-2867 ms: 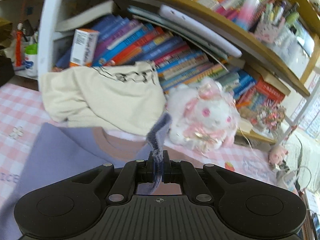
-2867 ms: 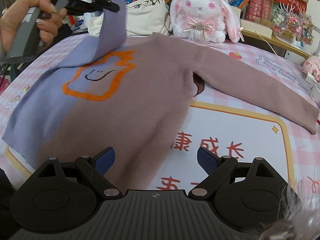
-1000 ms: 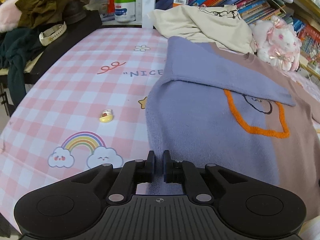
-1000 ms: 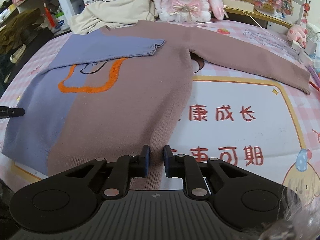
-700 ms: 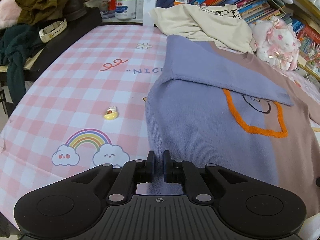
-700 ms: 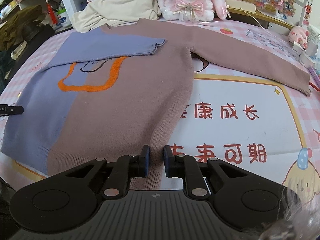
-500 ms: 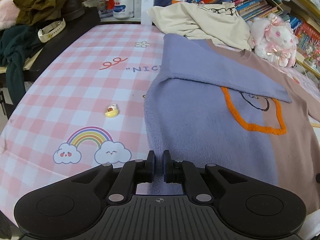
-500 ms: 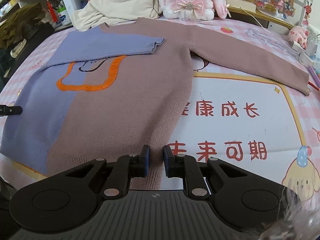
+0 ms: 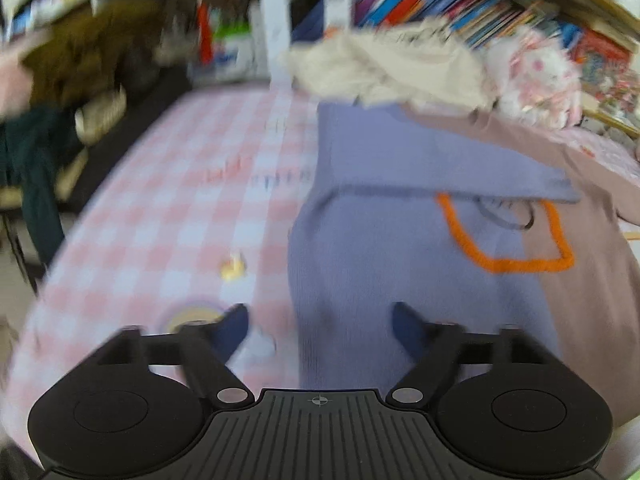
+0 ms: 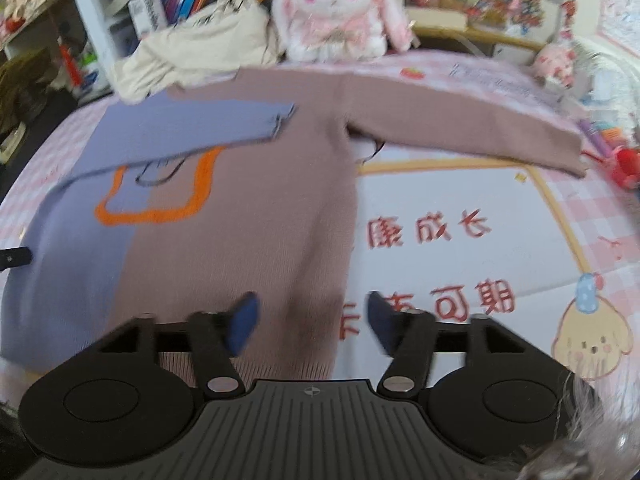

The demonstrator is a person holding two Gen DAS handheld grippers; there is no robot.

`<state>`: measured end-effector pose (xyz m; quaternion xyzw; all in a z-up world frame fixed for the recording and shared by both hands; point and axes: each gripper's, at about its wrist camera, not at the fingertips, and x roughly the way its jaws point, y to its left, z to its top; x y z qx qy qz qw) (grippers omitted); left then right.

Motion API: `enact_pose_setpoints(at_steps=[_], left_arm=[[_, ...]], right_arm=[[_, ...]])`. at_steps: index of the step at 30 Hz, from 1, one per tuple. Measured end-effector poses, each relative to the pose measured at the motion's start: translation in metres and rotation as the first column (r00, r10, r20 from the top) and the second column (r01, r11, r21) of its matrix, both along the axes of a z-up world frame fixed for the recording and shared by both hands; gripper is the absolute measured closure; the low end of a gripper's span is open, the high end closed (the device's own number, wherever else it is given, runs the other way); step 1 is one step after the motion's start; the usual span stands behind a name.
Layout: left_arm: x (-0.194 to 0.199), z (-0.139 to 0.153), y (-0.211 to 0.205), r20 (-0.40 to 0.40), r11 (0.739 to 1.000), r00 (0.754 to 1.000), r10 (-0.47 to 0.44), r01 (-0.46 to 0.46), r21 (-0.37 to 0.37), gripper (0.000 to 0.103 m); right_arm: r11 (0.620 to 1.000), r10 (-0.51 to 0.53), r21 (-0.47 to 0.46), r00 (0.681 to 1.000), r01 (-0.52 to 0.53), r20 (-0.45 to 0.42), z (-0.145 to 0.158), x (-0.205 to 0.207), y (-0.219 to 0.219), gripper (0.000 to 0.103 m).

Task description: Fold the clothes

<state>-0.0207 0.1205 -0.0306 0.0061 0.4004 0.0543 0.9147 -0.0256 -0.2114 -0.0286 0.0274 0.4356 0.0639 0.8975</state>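
Note:
A sweater, half lilac and half mauve with an orange outline on the chest, lies flat on the table (image 9: 400, 264) (image 10: 256, 216). Its lilac sleeve (image 10: 192, 128) is folded across the chest. The mauve sleeve (image 10: 460, 128) stretches out to the right. My left gripper (image 9: 320, 326) is open over the sweater's lower left edge. My right gripper (image 10: 310, 314) is open over the lower right hem. Neither holds anything. Both views are blurred.
The table carries a pink checked cloth (image 9: 180, 208) and a printed mat (image 10: 460, 240). A cream garment (image 10: 200, 48) and a white plush rabbit (image 10: 336, 12) sit at the back before bookshelves. A small yellow object (image 9: 234, 270) lies left of the sweater. Dark clothes (image 9: 36, 148) are piled left.
Both grippers were shut at the sweater's bottom edge and have opened wide. Both cameras have shifted and blurred.

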Motion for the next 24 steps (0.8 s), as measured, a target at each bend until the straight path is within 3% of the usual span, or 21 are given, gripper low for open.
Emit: enact_pose_setpoints(at_steps=[4,9,14,24], left_arm=[[0.001,0.007,-0.016,0.035,0.993,0.996,-0.088,0.085,0.081,0.01],[0.0,0.007,-0.03,0.048,0.979,0.983,-0.175,0.169,0.113,0.005],[0.002,-0.004,-0.035,0.029,0.969,0.972,-0.234,0.23,0.09,0.005],[0.005,-0.01,-0.043,0.029,0.963,0.962,-0.27,0.269,0.033,0.005]], right_arm=[[0.999,-0.031,-0.015,0.999,0.032,0.024,0.004,-0.003,0.006,0.023],[0.998,-0.04,-0.039,0.999,0.041,0.024,0.005,-0.012,0.016,0.021],[0.995,-0.047,-0.085,0.999,0.049,0.023,0.007,-0.024,0.021,0.021],[0.99,-0.077,-0.119,0.997,0.08,0.032,0.012,-0.037,0.017,0.02]])
